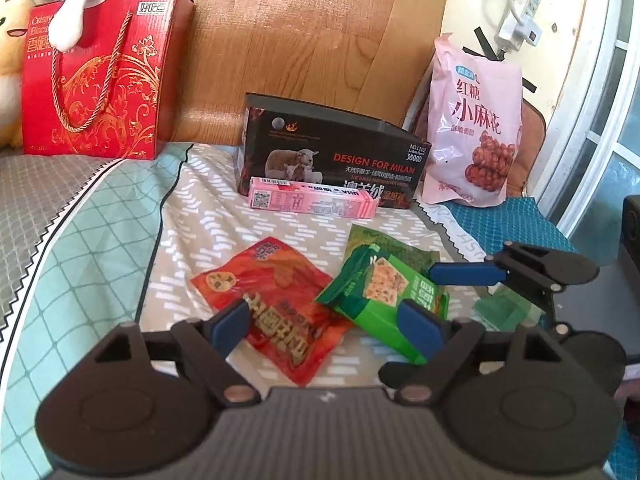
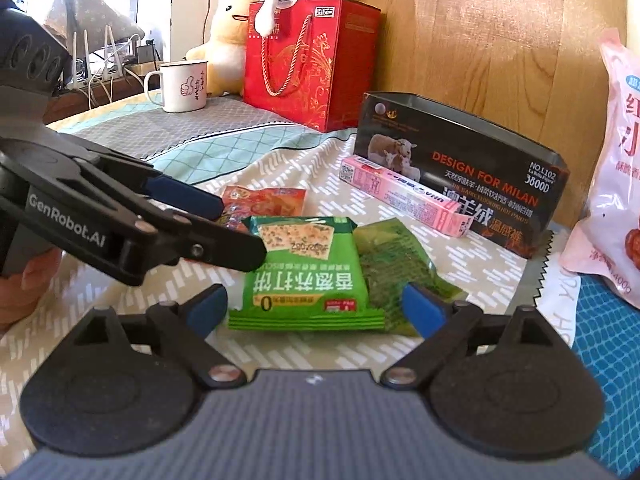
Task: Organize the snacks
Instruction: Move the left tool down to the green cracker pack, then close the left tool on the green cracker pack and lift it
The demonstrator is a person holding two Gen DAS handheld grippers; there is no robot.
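Green cracker pack (image 2: 304, 276) lies on the bedspread (image 2: 360, 208) between the right gripper's (image 2: 316, 304) wide-apart fingers — untouched. Left gripper (image 1: 332, 326) gapes too, over the red packet (image 1: 272, 308) — gripping nothing.

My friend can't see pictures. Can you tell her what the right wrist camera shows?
The right hand-held gripper hangs open around a bright green cracker packet on a patterned bedspread. The left hand-held gripper reaches in open beside it. Behind are a black box, a red gift bag and a white mug.
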